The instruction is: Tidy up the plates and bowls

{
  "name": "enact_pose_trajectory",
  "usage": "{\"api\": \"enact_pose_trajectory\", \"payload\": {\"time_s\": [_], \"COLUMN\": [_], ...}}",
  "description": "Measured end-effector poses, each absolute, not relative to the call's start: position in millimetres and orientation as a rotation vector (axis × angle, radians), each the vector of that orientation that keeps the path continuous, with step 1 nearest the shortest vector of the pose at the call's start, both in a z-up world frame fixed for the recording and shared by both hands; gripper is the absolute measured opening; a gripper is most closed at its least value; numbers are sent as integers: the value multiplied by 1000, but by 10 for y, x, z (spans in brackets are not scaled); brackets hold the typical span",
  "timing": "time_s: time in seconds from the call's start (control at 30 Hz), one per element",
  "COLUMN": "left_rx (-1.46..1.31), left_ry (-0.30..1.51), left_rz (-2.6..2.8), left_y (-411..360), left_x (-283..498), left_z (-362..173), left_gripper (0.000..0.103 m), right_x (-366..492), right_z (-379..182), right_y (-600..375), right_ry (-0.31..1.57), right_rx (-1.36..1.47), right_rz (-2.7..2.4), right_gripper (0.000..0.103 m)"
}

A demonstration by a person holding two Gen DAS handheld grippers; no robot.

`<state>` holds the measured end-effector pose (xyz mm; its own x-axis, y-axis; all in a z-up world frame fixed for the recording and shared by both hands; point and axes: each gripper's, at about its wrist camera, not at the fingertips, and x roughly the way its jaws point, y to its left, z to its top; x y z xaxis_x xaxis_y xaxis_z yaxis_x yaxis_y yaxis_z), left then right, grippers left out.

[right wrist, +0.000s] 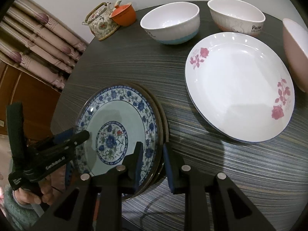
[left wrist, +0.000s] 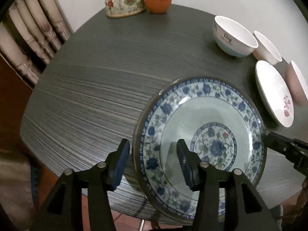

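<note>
A blue floral plate [left wrist: 202,127] [right wrist: 117,130] lies at the near edge of the dark round table [left wrist: 100,80] [right wrist: 240,163]. My left gripper [left wrist: 153,163] [right wrist: 77,134] is open and straddles the plate's left rim, one finger over the plate, one outside. My right gripper [right wrist: 152,165] [left wrist: 277,142] is open and straddles the plate's right rim. A white plate with pink roses [right wrist: 238,88] [left wrist: 273,94] lies to the right. Two white bowls [right wrist: 171,25] [right wrist: 236,17] [left wrist: 233,36] stand behind it. A third bowl [right wrist: 296,53] shows at the right edge.
A floral teapot [left wrist: 125,0] [right wrist: 102,23] and an orange lidded cup [left wrist: 157,0] [right wrist: 124,14] stand at the table's far side. A patterned curtain [left wrist: 28,38] [right wrist: 38,42] hangs to the left. A white wall is behind the table.
</note>
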<state>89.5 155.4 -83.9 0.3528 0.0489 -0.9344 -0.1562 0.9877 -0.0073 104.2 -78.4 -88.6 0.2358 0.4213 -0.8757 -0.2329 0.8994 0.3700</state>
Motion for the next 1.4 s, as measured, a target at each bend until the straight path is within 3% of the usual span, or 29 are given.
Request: {"api": "enact_pose_trajectory", "payload": {"time_s": [0.07,0.4,1.03,1.4], "left_rx": [-96,-236,-220,-290], "left_ry": [1190,1109,1098,1217], "left_rz": [141,26,-158,-177], "left_y": [1553,1536,375,146], "left_x": [898,892,1439,1915], "left_z": [-804,-529,-645,-944], "left_gripper": [56,57,54,34], "right_x": [1029,866,1253,1628], "right_z": [-882,-642,-704,-900], "right_y": [-824,-1252,-2474,-2439], "right_ry": [1251,1118,1007,1033], "right_rx": [187,200,220,216], "right_rz": [443,420,152,165], "right_gripper": [31,31,31,30]}}
